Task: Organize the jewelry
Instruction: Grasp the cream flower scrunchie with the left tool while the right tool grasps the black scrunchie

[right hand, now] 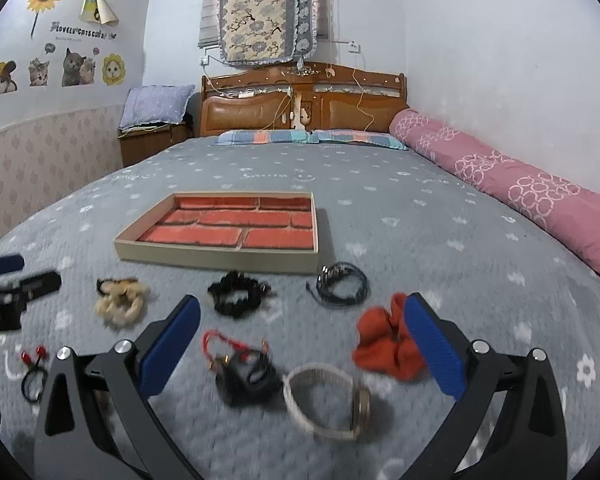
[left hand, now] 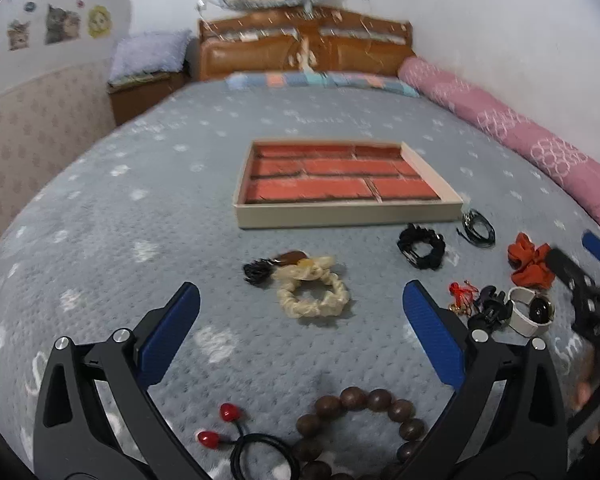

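Both pairs of blue-padded fingers stand spread wide, holding nothing. Below the left gripper (left hand: 300,332), nearest of all, lie one brown wooden bead bracelet (left hand: 364,428) and one black hair tie with two red beads (left hand: 240,440). Just beyond its fingertips and between them rests one cream scrunchie (left hand: 312,292), with a small dark piece (left hand: 258,270) touching its far left edge; what that piece is cannot be told. Right of its right finger sit one red string charm (left hand: 462,294), one black claw clip (left hand: 490,306) and one white-strapped watch (left hand: 530,310), close together.

Between the fingers of the right gripper (right hand: 302,340), nearest, lie that watch (right hand: 328,400) and the claw clip (right hand: 246,380) with the red string charm (right hand: 224,344) touching it. One orange scrunchie (right hand: 384,344) lies against the right finger, partly hidden behind it. Farther ahead lie one black scrunchie (right hand: 236,294) and one dark corded bracelet (right hand: 340,282), apart from each other. Beyond them sits one shallow tray (right hand: 220,258), its beige rim around a red brick-patterned bottom with nothing in it. All ten pieces lie on the grey bedspread (right hand: 420,240), outside the tray. Farthest stand one wooden headboard (right hand: 300,100) and one long pink bolster (right hand: 520,184) to the right.
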`<state>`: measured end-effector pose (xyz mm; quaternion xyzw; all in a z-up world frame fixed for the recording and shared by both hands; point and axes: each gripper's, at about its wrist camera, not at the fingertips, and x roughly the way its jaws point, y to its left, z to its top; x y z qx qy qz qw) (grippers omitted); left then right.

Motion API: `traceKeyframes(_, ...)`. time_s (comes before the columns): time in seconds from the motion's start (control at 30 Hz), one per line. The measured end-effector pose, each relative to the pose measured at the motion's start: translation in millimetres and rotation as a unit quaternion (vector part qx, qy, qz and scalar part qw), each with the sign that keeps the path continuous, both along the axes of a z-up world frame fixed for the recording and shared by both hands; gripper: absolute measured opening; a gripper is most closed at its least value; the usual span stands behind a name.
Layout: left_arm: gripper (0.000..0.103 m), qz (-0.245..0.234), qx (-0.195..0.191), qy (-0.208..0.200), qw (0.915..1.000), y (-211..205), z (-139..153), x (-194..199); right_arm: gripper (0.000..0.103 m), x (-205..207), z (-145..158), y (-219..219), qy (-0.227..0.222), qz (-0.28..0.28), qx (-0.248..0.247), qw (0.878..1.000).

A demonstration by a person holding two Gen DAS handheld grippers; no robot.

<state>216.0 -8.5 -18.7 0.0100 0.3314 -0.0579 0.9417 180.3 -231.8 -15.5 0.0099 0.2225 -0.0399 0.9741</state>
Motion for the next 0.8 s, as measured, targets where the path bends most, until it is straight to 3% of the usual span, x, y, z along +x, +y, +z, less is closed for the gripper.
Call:
traceKeyframes(0.43, 0.096, -0.003, -0.008, 0.069, 0.9975, 5.8, -27.1, 61.4, 0.099, 98.2, -25.6, -12.1, 0.106, 0.021, 0.078, 0.991)
traceKeyframes(0.47, 0.093, -0.003, -0.01, 0.077, 0.997, 6.9, -30.2, 65.0, 0.099, 103.5, -27.9, -10.6, 0.114, 0.019, 0.079, 0.99)
traceKeyframes(0.53, 0.078, 0.0, -0.015, 0.095, 0.9954, 10.6, -38.1, 72.1, 0.099, 113.2, -31.8, -6.3, 0.126, 0.019, 0.077, 0.989)
traceKeyframes(0.63, 0.075, 0.002, -0.031, 0.113, 0.9931, 15.6, -46.7, 76.6, 0.098, 124.9, -36.3, 3.1, 0.141, 0.021, 0.061, 0.988)
traceKeyframes(0.73, 0.075, 0.0, -0.029, 0.118, 0.9926, 13.4, -51.0, 79.3, 0.092, 134.9, -42.3, 12.4, 0.161, 0.028, 0.046, 0.986)
traceKeyframes(0.8, 0.075, -0.003, -0.025, 0.12, 0.9925, 10.7, -52.4, 80.8, 0.082, 141.9, -47.3, 15.6, 0.177, 0.032, 0.045, 0.983)
